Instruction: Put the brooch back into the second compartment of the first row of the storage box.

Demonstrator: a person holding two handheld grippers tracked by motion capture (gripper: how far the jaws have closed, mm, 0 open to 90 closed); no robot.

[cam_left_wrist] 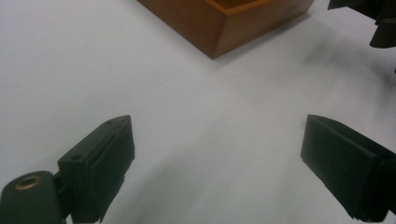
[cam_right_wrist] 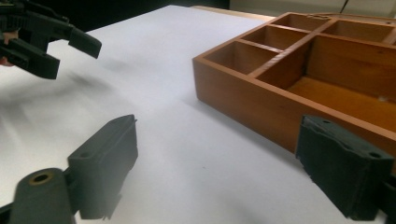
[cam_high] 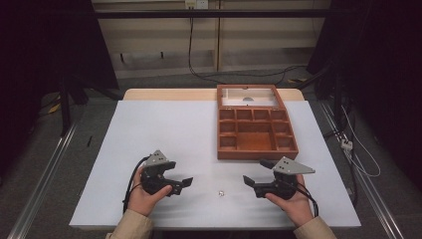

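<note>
On the white tabletop (cam_high: 164, 134), near my edge, I hold both grippers low, facing each other. Left black two-jaw gripper (cam_high: 183, 183) sits in my left hand (cam_high: 145, 196), jaws spread wide, nothing between them; in the left gripper view (cam_left_wrist: 217, 163) just bare white surface lies between the two black pads (cam_left_wrist: 105, 163). Right black two-jaw gripper (cam_high: 254, 172) sits in my right hand (cam_high: 291, 201), jaws also spread apart and empty; the right gripper view (cam_right_wrist: 217, 163) shows white table between them.

Between the two grippers, on the table, lies a tiny pale object (cam_high: 221, 192), too small to identify. It is touching neither gripper, roughly midway, a bit nearer the right one.

The brown wooden compartment box (cam_high: 256, 152) with its hinged glass-paned lid (cam_high: 249, 95) open and leaning back stands on the far right half of the table, ahead of the right gripper and well apart from the left one. It has small cells around a larger middle cell; the cells I can see look empty. In the right gripper view the box (cam_right_wrist: 261, 98) is near, its front wall just beyond my right-hand jaw. In the left gripper view one box corner (cam_left_wrist: 219, 28) sits at the top, and the other gripper (cam_left_wrist: 373, 18) pokes in at top right. The left gripper (cam_right_wrist: 42, 42) appears at top left of the right gripper view, jaws apart.
</note>
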